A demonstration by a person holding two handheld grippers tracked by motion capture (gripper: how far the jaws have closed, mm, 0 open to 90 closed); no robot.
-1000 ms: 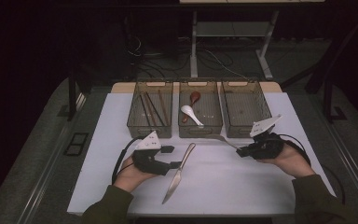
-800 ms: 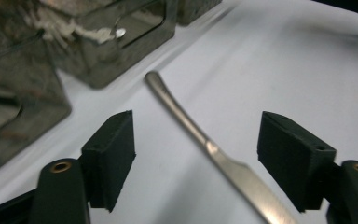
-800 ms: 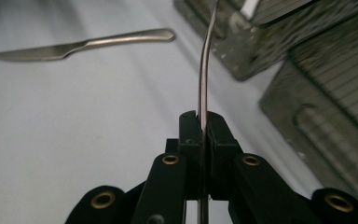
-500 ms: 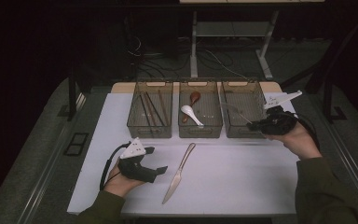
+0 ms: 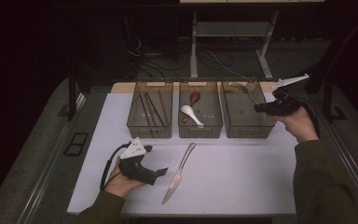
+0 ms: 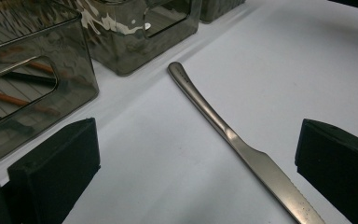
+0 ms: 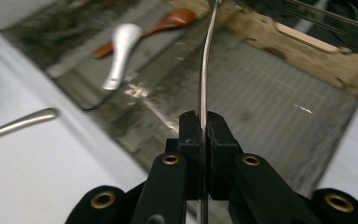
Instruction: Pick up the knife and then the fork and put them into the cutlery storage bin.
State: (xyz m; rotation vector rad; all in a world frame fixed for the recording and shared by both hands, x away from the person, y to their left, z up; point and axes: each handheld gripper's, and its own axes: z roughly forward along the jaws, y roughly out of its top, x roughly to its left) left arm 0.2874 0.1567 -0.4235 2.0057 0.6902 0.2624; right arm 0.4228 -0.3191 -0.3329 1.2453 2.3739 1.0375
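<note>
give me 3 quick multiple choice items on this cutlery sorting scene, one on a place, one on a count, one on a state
1. Where does the knife lie?
A. on the white table top
B. in the left bin
C. in the middle bin

2. How many bins stand in the row?
A. two
B. three
C. five

3. What is the right tool doing?
A. hanging open
B. lying on the table
C. clamping a fork

Answers: 1 A, it rests on the bare table top in front of the bins; 2 B, three stand side by side; 3 C, its jaws pinch the thin metal handle.

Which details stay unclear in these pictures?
- Knife: its tip is cut off by the bottom edge of the left gripper view.
- Fork: its prongs run past the top edge of the right gripper view.
- Chopsticks: too small and dark to count in the high view.
</note>
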